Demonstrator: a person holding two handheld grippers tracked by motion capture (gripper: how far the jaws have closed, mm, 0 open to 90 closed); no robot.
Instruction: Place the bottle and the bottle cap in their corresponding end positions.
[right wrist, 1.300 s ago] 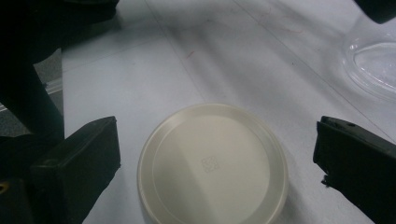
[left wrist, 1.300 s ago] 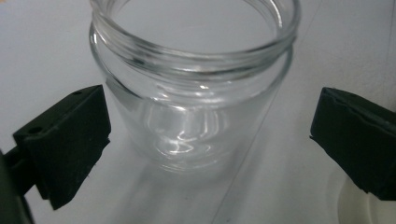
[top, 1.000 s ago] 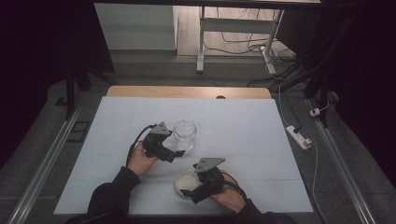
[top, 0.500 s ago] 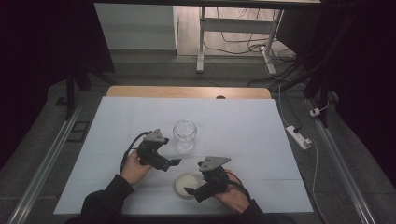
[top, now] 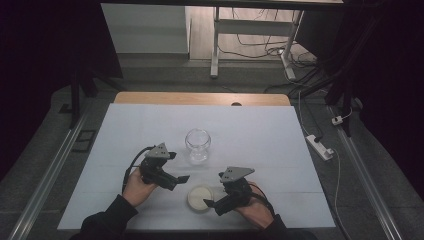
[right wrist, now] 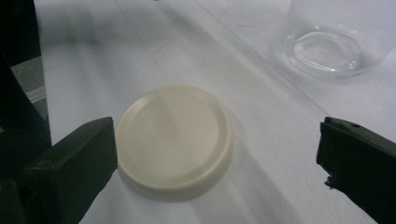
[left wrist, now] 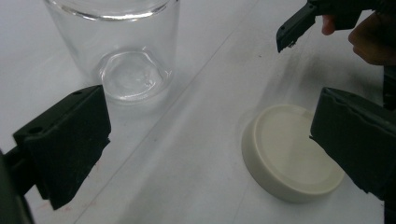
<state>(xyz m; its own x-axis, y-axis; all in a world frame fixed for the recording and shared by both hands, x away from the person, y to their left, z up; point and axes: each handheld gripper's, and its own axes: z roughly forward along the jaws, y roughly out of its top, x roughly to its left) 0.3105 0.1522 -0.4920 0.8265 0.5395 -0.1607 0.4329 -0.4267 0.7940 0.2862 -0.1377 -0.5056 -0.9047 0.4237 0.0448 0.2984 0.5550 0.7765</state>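
- lid [right wrist: 173, 140]: plain cream/off-white, no pattern; sat at 6 o'clock from the jar
- jar [top: 198, 144]: clear, colourless glass
- table [top: 280, 150]: pale white-blue sheet, faint red specks and grey smudges; bare tan wood strip at 12 o'clock edge
- left gripper [top: 176, 178]: black body and jaws, grey plate on top, black cable
- right gripper [top: 212, 204]: black as well, grey plate
- sleeves [top: 105, 221]: black

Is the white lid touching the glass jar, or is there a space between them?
Apart. In the right gripper view, the white lid lies flat with bare table between it and the glass jar.
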